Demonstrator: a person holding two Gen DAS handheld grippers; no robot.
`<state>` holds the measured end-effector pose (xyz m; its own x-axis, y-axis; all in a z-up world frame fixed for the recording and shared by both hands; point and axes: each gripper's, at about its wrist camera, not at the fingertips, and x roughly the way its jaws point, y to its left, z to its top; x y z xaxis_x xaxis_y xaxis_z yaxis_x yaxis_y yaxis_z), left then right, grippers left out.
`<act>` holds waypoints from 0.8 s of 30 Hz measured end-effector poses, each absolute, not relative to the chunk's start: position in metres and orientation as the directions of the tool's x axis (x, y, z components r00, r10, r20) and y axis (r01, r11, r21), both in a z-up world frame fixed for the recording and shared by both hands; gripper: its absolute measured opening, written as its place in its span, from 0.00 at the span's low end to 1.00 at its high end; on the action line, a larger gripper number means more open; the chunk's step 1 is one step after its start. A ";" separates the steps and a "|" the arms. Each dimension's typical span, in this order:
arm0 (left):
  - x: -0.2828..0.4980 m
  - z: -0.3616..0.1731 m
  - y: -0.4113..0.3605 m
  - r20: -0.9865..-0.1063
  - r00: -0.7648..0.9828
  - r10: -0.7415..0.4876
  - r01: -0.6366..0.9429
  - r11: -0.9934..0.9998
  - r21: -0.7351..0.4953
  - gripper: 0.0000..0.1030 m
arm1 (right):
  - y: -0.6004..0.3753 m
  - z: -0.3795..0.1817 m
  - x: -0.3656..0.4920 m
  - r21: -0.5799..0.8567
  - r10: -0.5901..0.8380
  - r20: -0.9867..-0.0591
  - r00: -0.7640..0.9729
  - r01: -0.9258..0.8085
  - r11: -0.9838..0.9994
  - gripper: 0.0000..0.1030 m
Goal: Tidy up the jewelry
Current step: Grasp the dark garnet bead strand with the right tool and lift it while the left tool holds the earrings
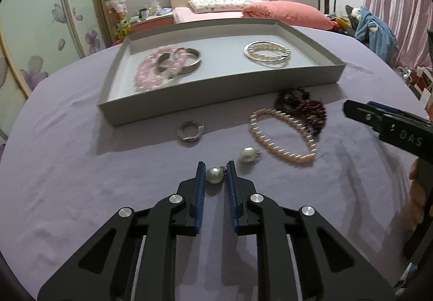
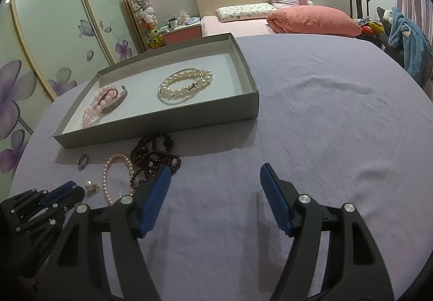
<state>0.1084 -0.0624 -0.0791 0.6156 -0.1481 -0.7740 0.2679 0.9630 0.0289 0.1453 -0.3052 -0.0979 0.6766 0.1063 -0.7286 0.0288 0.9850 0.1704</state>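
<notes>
My left gripper [image 1: 215, 170] is shut on a white pearl earring [image 1: 214, 175], low over the lilac cloth. A second pearl earring [image 1: 247, 154] lies just beyond it to the right. Further out on the cloth lie a silver ring [image 1: 190, 131], a pearl bracelet [image 1: 281, 136] and a dark red bead string [image 1: 305, 108]. The grey tray [image 1: 216, 100] behind them holds a pink bead bracelet [image 1: 147, 73], a silver bangle [image 1: 180, 61] and a pearl bracelet inside a silver hoop [image 1: 266, 51]. My right gripper [image 2: 215, 167] stands open over bare cloth, right of the dark beads [image 2: 151, 157].
The lilac cloth [image 2: 311, 111] spreads wide to the right of the tray [image 2: 162, 125]. A bed with a pink quilt [image 2: 311, 19], a dark chair [image 2: 358, 4] with clothes beside it and a flowered wardrobe door [image 2: 54, 38] stand behind the table.
</notes>
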 end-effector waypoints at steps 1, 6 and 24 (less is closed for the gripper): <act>0.109 -0.079 -0.057 -0.774 0.619 -0.136 0.254 0.967 0.034 0.16 | -0.304 -0.098 0.145 0.169 0.109 -0.729 0.675 0.023 0.985 0.65; 0.119 -0.078 -0.024 -0.774 0.629 -0.073 0.158 0.987 0.036 0.16 | -0.293 -0.098 0.150 0.162 0.137 -0.740 0.659 -0.023 0.986 0.57; 0.120 -0.078 -0.006 -0.774 0.629 -0.065 0.116 0.993 0.011 0.16 | -0.254 -0.101 0.175 0.083 0.133 -0.767 0.628 -0.108 0.991 0.35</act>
